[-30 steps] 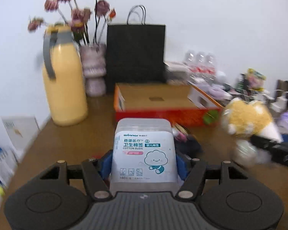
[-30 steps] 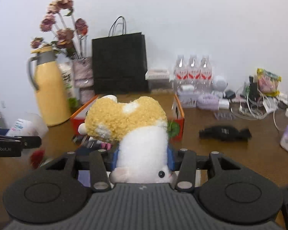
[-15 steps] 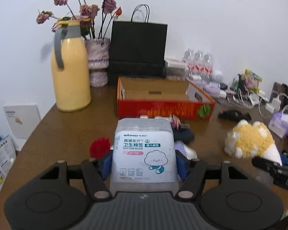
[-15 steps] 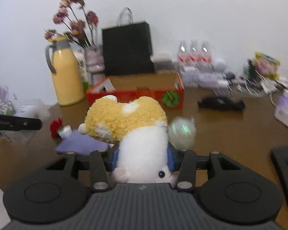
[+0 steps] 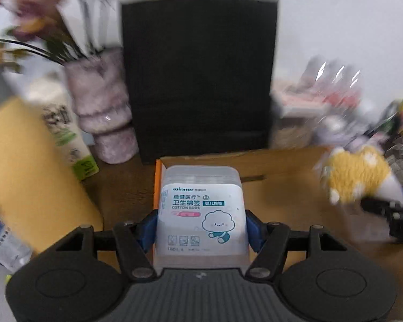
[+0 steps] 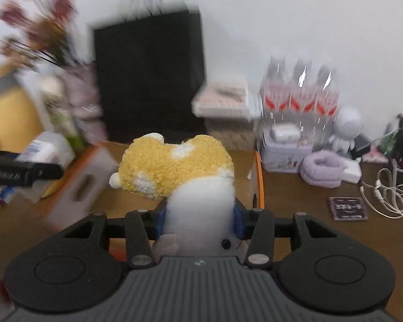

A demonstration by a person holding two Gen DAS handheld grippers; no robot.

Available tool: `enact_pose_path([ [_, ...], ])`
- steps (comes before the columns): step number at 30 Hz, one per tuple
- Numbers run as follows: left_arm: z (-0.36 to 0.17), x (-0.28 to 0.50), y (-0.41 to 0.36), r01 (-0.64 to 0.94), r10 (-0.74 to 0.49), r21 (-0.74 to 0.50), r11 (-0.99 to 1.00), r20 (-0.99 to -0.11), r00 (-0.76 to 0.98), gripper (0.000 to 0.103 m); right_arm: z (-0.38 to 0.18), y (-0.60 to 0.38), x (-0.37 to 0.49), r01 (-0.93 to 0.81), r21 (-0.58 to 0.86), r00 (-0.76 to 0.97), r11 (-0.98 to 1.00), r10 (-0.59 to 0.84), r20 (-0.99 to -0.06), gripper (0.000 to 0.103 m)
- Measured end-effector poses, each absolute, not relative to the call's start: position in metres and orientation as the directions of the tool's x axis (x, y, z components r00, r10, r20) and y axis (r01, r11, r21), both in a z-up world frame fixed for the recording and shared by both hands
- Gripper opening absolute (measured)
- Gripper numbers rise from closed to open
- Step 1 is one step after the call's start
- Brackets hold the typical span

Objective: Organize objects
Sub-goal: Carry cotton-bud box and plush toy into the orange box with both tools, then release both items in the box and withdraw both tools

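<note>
I see a white cotton-bud box (image 5: 201, 214) with teal lettering, a pink strip and a white cloud cartoon. The plush toy (image 6: 180, 171) is yellow with white patches and a white body. The cardboard box (image 6: 259, 174) is orange outside, plain brown inside. The paper bag (image 5: 198, 75) is black, the jug (image 5: 27, 174) yellow, the table (image 6: 309, 204) brown.

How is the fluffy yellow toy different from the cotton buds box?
The plush toy is soft, fuzzy, yellow and white; the cotton buds box is hard, smooth clear plastic with a printed label. The toy bulges lopsidedly; the box is squarish and upright. Both are gripped in a tool over the orange cardboard box.
</note>
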State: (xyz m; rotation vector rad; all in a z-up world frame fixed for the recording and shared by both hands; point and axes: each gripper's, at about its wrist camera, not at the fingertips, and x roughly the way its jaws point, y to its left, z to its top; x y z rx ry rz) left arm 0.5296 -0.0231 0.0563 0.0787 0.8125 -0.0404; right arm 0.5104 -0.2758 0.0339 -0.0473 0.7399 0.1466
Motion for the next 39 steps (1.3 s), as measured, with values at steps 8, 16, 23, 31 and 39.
enact_pose_path([
  [8, -0.021, 0.617, -0.029, 0.054, 0.054, 0.109, 0.993, -0.794, 0.605, 0.064, -0.037, -0.251, 0.61, -0.105, -0.217, 0.649, 0.971, -0.099, -0.754, 0.049],
  [16, -0.036, 0.615, -0.043, 0.157, 0.053, 0.189, 0.969, -0.785, 0.617, 0.085, -0.053, -0.232, 0.608, -0.208, -0.249, 0.64, 0.946, -0.061, -0.766, 0.09],
  [23, -0.025, 0.584, -0.034, 0.168, 0.027, 0.169, 0.971, -0.778, 0.627, 0.085, -0.036, -0.241, 0.582, -0.192, -0.143, 0.645, 0.971, 0.016, -0.764, 0.093],
  [31, 0.083, 0.514, -0.011, 0.057, 0.009, 0.074, 0.996, -0.682, 0.731, 0.09, 0.066, -0.258, 0.512, -0.133, -0.126, 0.755, 0.983, 0.018, -0.655, 0.103],
  [39, 0.133, 0.347, 0.0, 0.137, -0.101, 0.021, 0.99, -0.563, 0.82, 0.092, 0.096, -0.279, 0.354, -0.151, -0.027, 0.853, 0.988, 0.116, -0.508, 0.103],
])
